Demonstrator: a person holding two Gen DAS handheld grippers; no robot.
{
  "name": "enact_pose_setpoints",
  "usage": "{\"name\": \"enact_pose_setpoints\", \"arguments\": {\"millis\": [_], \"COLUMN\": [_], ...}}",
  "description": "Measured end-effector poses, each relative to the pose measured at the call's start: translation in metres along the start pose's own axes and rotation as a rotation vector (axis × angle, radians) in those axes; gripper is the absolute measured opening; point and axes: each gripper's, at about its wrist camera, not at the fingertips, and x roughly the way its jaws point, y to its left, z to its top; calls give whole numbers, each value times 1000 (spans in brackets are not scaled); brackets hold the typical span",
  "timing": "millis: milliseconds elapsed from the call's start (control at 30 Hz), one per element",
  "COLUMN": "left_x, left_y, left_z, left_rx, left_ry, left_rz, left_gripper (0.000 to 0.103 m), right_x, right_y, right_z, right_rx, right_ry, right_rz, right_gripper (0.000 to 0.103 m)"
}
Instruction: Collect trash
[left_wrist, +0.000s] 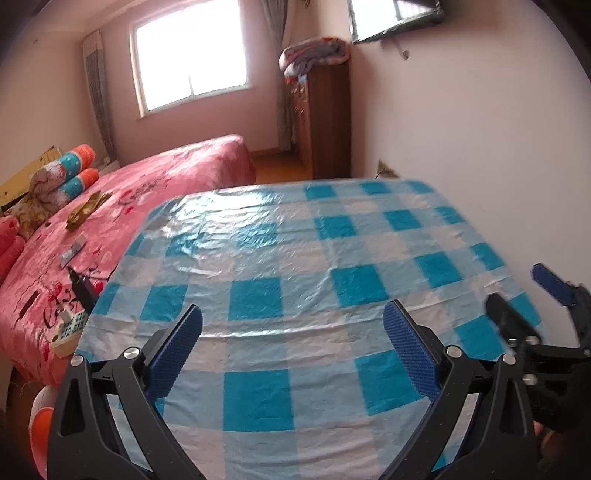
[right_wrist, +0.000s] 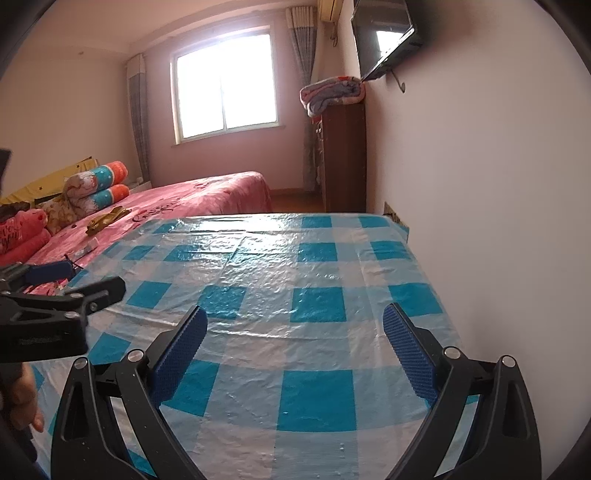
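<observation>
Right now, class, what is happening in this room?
A person holds a two-finger tool in each hand above a table with a blue checked cover. The left tool and the right tool are both open and empty. No trash shows on the cover; a pink bed stands beside it.

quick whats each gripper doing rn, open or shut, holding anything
Left gripper: open, jaws wide apart, nothing between them, over the checked tablecloth.
Right gripper: open, jaws wide apart, holding nothing, over the same cloth.
</observation>
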Motion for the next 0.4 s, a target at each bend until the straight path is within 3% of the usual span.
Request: {"name": "enact_pose_setpoints", "arguments": {"millis": [233, 400], "left_x": [52, 79], "left_y": [21, 30], "left_z": [-12, -23], "left_rx": [-75, -108], "left_ry": [178, 284], "left_rz": [25, 44], "left_gripper": [99, 99], "right_x": [28, 57], "right_y": [4, 13], "right_z": [-2, -9], "right_rx": [14, -7], "right_ry": [154, 315], "right_rz": [18, 0], "right_gripper": [95, 95]}}
